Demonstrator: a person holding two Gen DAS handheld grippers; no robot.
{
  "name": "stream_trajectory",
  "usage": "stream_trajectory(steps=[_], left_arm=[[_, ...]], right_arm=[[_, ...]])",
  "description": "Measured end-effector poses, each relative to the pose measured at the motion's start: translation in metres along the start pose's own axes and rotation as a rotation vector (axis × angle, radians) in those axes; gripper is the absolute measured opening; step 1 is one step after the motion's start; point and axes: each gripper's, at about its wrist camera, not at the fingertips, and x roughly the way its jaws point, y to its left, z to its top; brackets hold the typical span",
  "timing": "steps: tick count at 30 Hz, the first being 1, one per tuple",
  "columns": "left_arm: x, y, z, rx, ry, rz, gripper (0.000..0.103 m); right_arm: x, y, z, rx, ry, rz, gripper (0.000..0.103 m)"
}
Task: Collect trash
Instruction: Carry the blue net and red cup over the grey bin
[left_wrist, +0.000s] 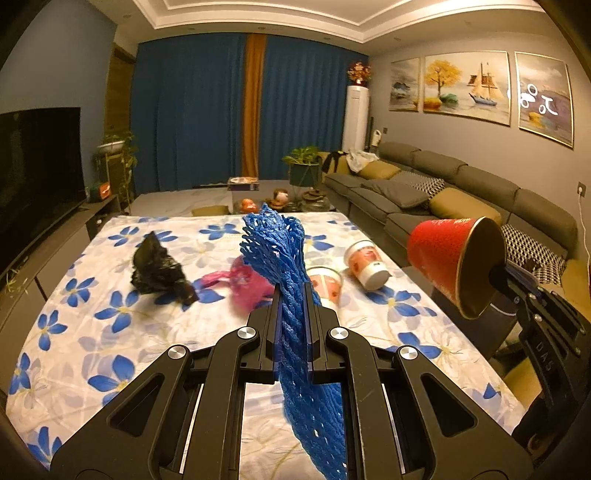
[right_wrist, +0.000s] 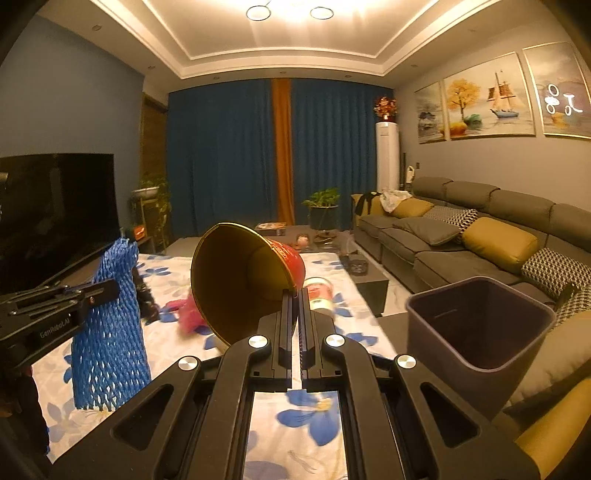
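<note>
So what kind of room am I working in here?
Almost certainly a home living room: a long grey sectional sofa with cushions, a large television opposite it, and framed paintings on the wall above the sofa.

I've got a blue foam net sleeve (left_wrist: 284, 266) hanging upright and a red gold-lined paper cup (right_wrist: 251, 280) tipped sideways; dark square bin (right_wrist: 476, 325) at 3 o'clock.

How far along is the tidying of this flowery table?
Nothing visibly binned yet: the dark bin looks empty. In hand: the left claw grips blue foam netting; the right claw pinches a red cup's rim. Left on the table: black bag, pink bag, two paper cups.
</note>
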Motion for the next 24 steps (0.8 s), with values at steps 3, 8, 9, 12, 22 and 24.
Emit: stream_trajectory(steps=[3, 8, 9, 12, 22, 24], left_arm=[[0.006, -0.011, 0.002, 0.010, 0.001, -0.014, 0.008], [0.014, -0.031, 0.005, 0.034, 0.005, -0.035, 0.008], [0.016, -0.035, 0.005, 0.041, 0.004, -0.038, 0.008], [0.021, -0.047, 0.009, 0.057, 0.001, -0.049, 0.008], [0.040, -0.098, 0.025, 0.098, -0.021, -0.116, 0.008], [0.044, -0.110, 0.028, 0.107, -0.029, -0.133, 0.008]], right_arm=[[-0.003, -0.010, -0.001, 0.010, -0.004, -0.018, 0.004], [-0.007, -0.023, -0.004, 0.026, -0.007, -0.048, 0.004], [-0.008, -0.027, -0.004, 0.031, -0.008, -0.054, 0.004], [-0.009, -0.037, -0.003, 0.043, -0.013, -0.069, 0.004], [-0.011, -0.075, -0.003, 0.080, -0.019, -0.144, 0.004], [-0.009, -0.087, -0.003, 0.089, -0.019, -0.172, 0.004]])
